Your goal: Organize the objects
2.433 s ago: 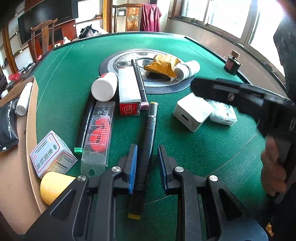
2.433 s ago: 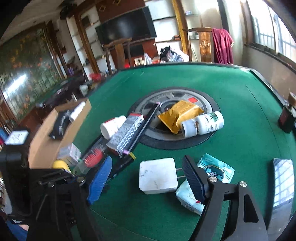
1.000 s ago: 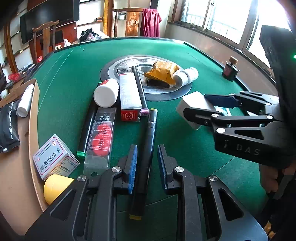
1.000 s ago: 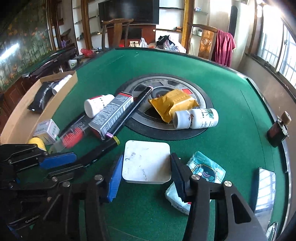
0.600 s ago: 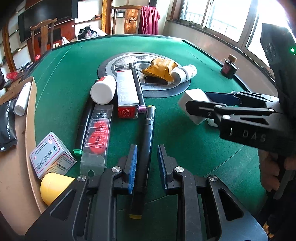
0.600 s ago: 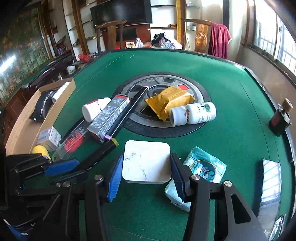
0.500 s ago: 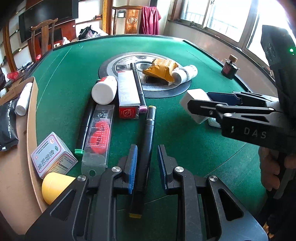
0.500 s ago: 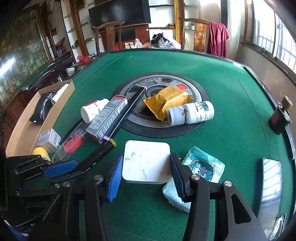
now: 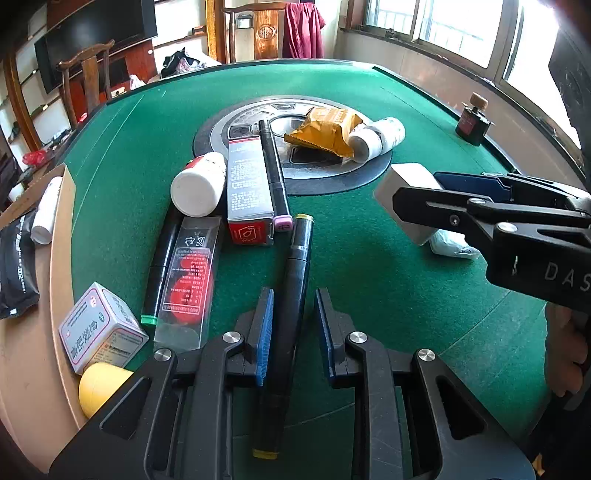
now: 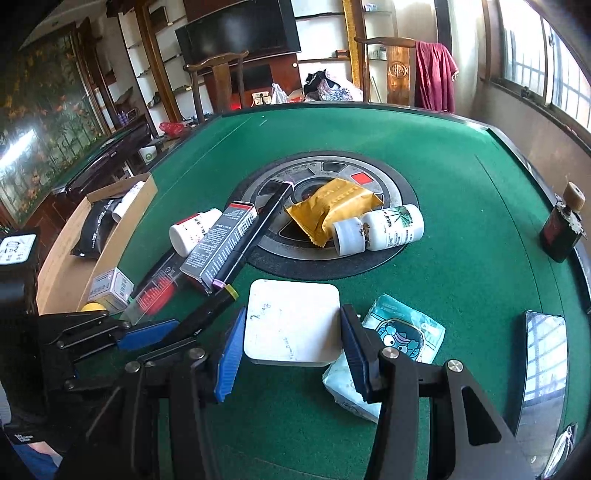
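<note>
1. Early days: the cardboard box [image 9: 61, 236] at the table's left edge holds a few items, while bottles, markers and packets lie loose on the green felt [image 9: 369, 266].
2. Left gripper [image 9: 293, 325] pinches a black marker [image 9: 295, 280], narrow.
3. Right gripper [image 10: 291, 354] clamps the white square adapter [image 10: 291, 325] at mid-width, beside the tissue pack [image 10: 399, 339].

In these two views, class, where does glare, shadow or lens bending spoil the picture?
Left wrist view: the windows blow out white; the green table edge bows from fisheye bending; corners go dark. Right wrist view: a bright patch on the wall mural washes out; the right tool shades the felt beneath it.
</note>
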The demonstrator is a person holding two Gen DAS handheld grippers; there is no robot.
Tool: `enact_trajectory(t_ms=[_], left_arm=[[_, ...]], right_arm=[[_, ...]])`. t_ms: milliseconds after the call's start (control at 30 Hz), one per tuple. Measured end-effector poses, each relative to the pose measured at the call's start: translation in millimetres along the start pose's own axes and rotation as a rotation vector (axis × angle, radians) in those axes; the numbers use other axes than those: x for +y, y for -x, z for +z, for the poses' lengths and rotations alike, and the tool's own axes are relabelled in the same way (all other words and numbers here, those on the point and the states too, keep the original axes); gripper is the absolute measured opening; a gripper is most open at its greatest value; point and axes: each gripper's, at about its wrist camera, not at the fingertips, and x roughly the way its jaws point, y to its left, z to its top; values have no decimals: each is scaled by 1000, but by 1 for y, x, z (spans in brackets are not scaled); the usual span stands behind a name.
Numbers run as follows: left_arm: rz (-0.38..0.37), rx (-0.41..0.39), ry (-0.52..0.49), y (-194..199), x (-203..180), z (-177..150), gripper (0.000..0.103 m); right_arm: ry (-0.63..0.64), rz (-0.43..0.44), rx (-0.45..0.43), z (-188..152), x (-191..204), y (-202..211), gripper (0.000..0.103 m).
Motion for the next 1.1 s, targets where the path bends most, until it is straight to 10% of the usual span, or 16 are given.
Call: enact_trajectory(t_ms=[1100], left_arm=[[-81, -45, 56, 42, 16, -8, 22]], right_arm=[[-101, 93, -14, -12, -5, 3, 51]])
